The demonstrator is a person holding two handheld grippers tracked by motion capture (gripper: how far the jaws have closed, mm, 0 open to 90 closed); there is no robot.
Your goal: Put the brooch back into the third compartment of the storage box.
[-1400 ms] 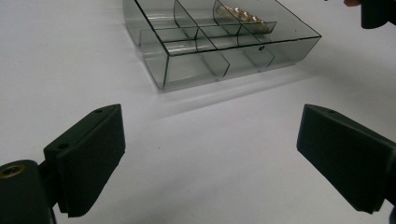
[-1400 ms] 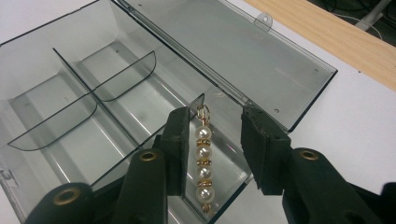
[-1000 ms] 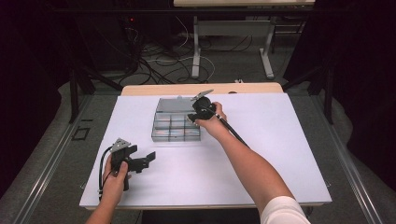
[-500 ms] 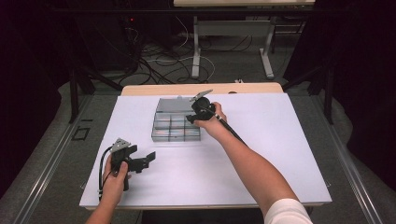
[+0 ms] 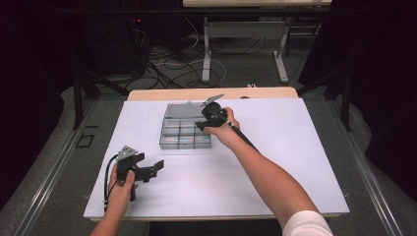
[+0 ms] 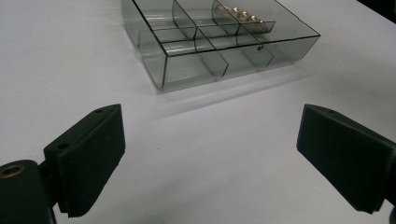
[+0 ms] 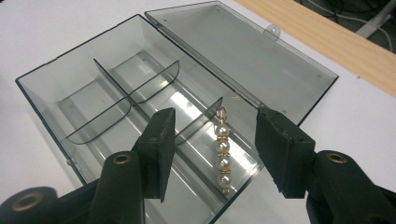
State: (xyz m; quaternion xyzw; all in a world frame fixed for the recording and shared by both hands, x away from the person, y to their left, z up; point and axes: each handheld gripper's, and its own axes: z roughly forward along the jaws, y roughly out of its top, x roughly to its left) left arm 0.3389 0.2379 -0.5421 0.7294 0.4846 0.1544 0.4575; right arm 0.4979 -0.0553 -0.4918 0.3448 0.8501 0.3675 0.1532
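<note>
The left gripper (image 5: 156, 166) rests low over the white sheet (image 5: 295, 147) at the near left of the table, held in the person's left hand (image 5: 120, 184), with its jaws standing wide apart and nothing between them; in the left gripper view the two black pads (image 6: 95, 158) frame bare white surface, and the clear compartment box (image 6: 210, 42) lies well beyond them. That box (image 5: 184, 130) sits near the middle of the sheet, toward the far side, a smoky transparent tray split by thin dividers into several compartments, its hinged lid (image 7: 243, 51) folded fully open and lying flat on the sheet behind it. To the right of the box's middle, the right gripper (image 5: 200, 125) hangs over the tray's right end, held in the person's right hand (image 5: 223, 130), whose forearm reaches in from the near right. Its jaws have just been opening and now stand part open, and in the right gripper view a pearl and gold bracelet piece (image 7: 222, 151) lies stretched out in an end compartment of the box (image 7: 93, 93), seen in the gap between the pads (image 7: 161, 149) but touching neither of them. The strand rests on the compartment floor, close beside a curved divider (image 7: 198, 121). A light wooden table edge (image 5: 211, 93) shows past the far border of the sheet.
</note>
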